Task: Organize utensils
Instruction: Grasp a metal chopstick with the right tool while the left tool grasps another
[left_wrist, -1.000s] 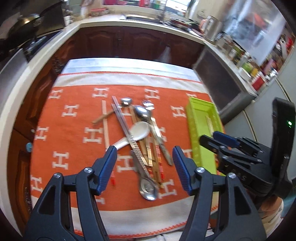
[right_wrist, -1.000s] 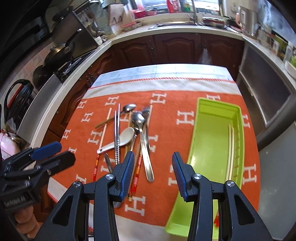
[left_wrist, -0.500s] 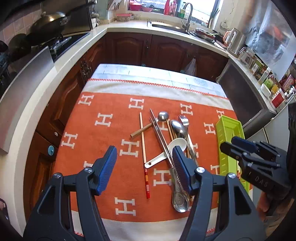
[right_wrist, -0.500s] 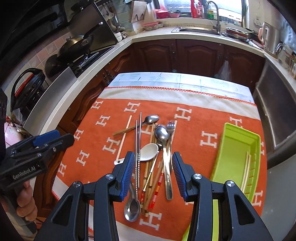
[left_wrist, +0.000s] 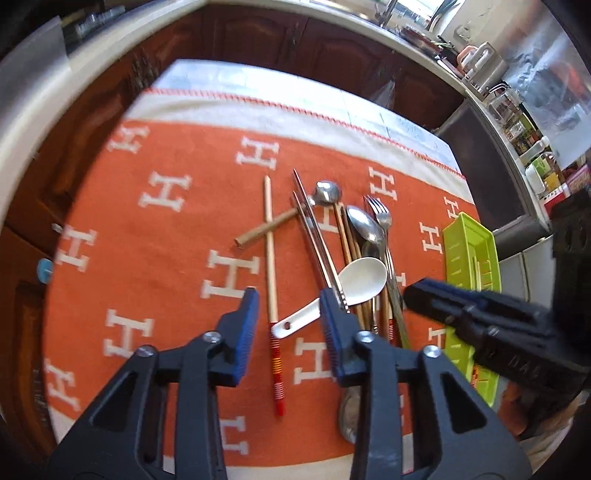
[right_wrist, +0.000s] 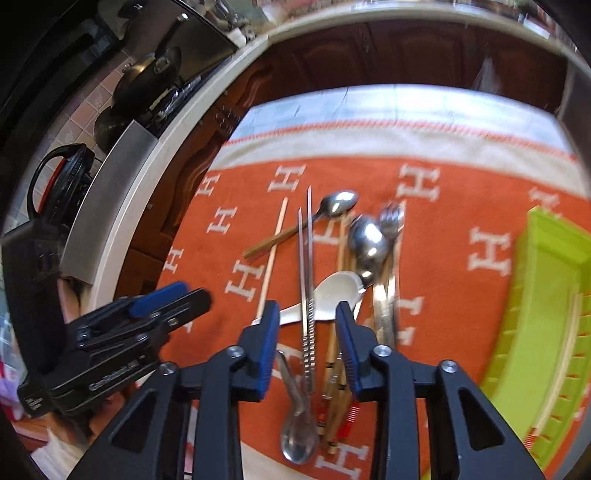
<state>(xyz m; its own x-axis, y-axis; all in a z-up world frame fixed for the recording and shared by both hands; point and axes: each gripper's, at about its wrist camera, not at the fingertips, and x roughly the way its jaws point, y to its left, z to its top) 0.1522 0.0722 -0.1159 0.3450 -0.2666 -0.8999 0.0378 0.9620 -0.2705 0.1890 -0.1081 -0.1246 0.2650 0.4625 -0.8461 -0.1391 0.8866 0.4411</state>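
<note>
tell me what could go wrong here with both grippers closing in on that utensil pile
1. The right gripper is closing around the metal chopsticks, which cross the white spoon; lifting may drag it.
2. The left gripper is closing beside the right; they could collide.

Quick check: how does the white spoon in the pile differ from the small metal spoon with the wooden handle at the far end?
The white spoon is pale and looks ceramic, with a broad bowl; the wooden-handled spoon has a small shiny metal bowl. The white spoon has a short handle with a hole near its end; the other has a long, thin, brown handle. The white spoon sits among the piled utensils; the other lies at the far edge, crossing a chopstick. Both rest on the orange cloth, ungripped.
</note>
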